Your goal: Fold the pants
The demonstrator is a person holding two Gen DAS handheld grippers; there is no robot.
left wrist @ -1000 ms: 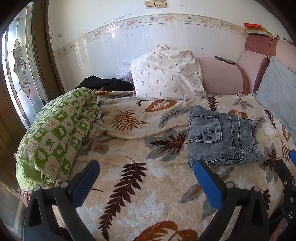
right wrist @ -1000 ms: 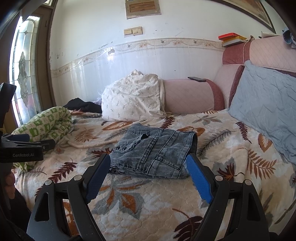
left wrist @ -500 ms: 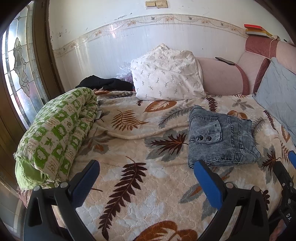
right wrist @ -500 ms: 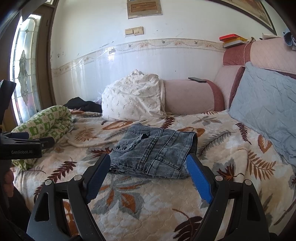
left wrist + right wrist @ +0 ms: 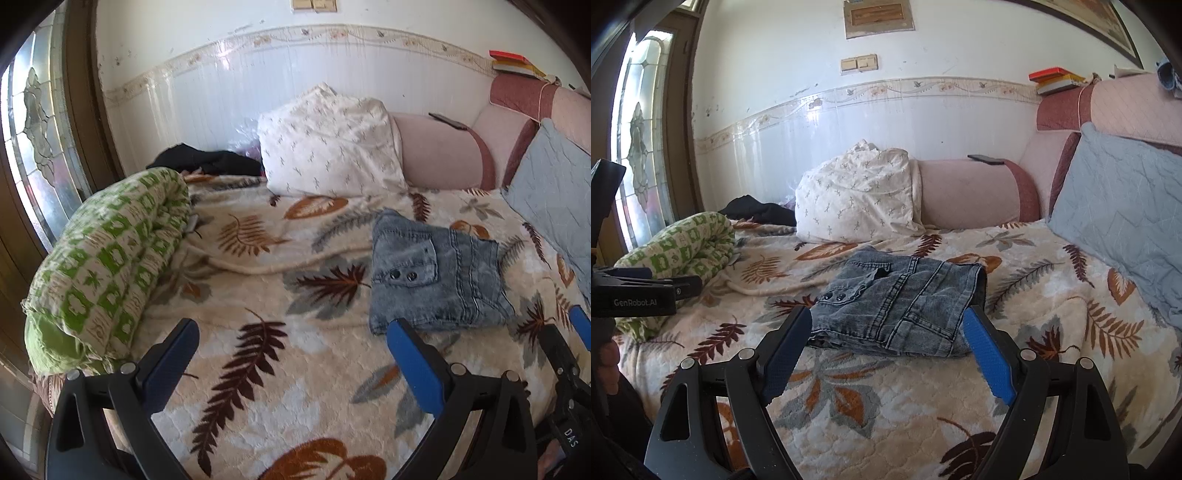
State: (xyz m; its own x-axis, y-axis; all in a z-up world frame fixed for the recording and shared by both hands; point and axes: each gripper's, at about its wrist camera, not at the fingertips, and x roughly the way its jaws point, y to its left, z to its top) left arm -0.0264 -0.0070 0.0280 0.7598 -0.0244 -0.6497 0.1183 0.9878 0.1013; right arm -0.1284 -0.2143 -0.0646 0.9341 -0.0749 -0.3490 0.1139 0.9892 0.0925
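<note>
on the bed, folded pants crosswise

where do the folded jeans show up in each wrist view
Left wrist: the folded jeans lie right of centre, above the right blue fingertip.
Right wrist: the folded jeans lie at centre, beyond the open gripper.
Shared landmark: the white patterned pillow behind them.
</note>
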